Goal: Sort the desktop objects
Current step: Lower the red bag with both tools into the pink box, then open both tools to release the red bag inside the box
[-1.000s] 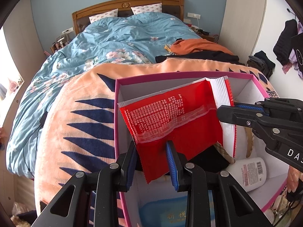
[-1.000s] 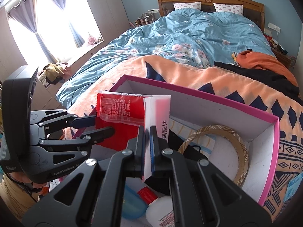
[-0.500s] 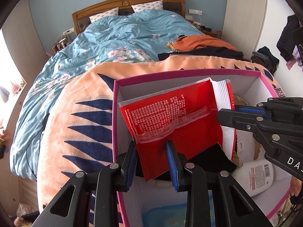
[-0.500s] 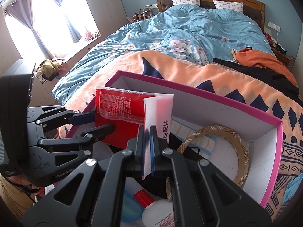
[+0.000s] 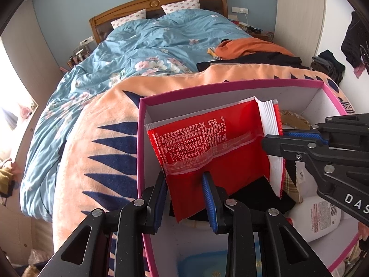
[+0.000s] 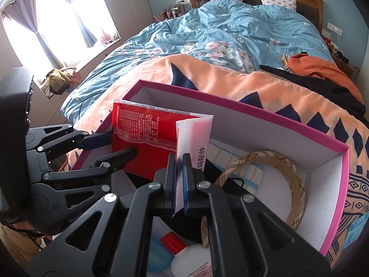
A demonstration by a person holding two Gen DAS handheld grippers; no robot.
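A red and white foil packet (image 5: pixel 214 143) hangs over the pink-rimmed white box (image 5: pixel 141 138). My right gripper (image 6: pixel 178 161) is shut on the packet's white end (image 6: pixel 193 136); it shows at the right of the left wrist view (image 5: pixel 274 139). My left gripper (image 5: pixel 184 182) is open, its fingers (image 5: pixel 208 189) on either side of the packet's lower red edge. In the right wrist view the left gripper (image 6: pixel 120 144) stands at the packet's (image 6: pixel 147 143) left side, jaws apart.
The box (image 6: pixel 341 184) sits on an orange blanket with navy triangles (image 5: pixel 99 143) on a bed. Inside lie a plaid tape ring (image 6: pixel 297 180), a white bottle (image 5: pixel 316 217), a black object (image 5: pixel 260 196) and a blue item (image 5: pixel 203 265).
Both views have shifted slightly, the box sitting a little lower in frame. The packet stays held by the right gripper, and the left jaws stay apart around it.
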